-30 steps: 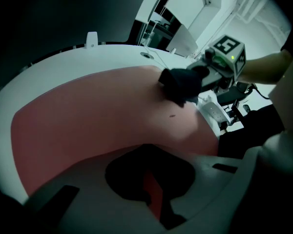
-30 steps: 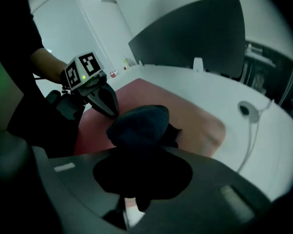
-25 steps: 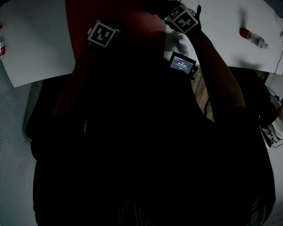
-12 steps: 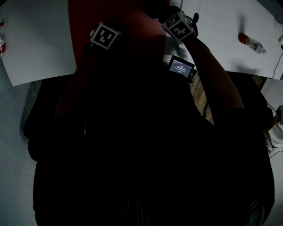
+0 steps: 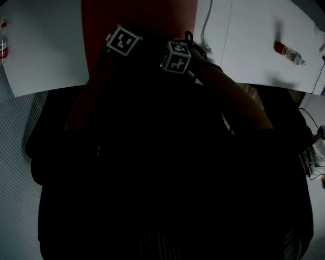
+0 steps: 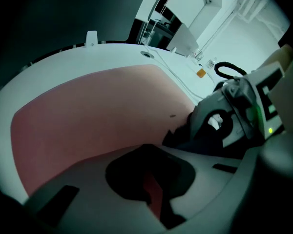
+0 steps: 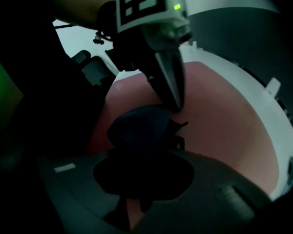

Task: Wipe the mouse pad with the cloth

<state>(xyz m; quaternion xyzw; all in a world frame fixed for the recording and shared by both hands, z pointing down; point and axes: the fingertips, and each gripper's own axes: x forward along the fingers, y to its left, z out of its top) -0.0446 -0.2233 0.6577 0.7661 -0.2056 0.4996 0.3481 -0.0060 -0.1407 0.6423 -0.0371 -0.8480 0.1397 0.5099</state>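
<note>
A red mouse pad (image 5: 141,12) lies on the white table (image 5: 43,47). In the head view my left gripper (image 5: 122,40) and right gripper (image 5: 176,57) sit close together over the pad's near edge, their tips lost in shadow. In the right gripper view my right gripper (image 7: 136,179) is shut on a bunched dark cloth (image 7: 139,126) that rests on the pad (image 7: 219,126). The left gripper (image 7: 174,101) points down beside the cloth with its jaws together, tip at the pad. In the left gripper view the pad (image 6: 97,111) fills the middle, with the cloth (image 6: 185,133) at right.
A red-capped bottle (image 5: 286,51) lies on the table at the right and another bottle (image 5: 2,42) stands at the far left. A cable (image 5: 208,15) runs along the pad's right side. The table's near edge crosses just below the grippers.
My right gripper has moved left from the pad's right edge to beside the left gripper. The small screen near it is now hidden behind the arm. The left gripper has hardly moved.
</note>
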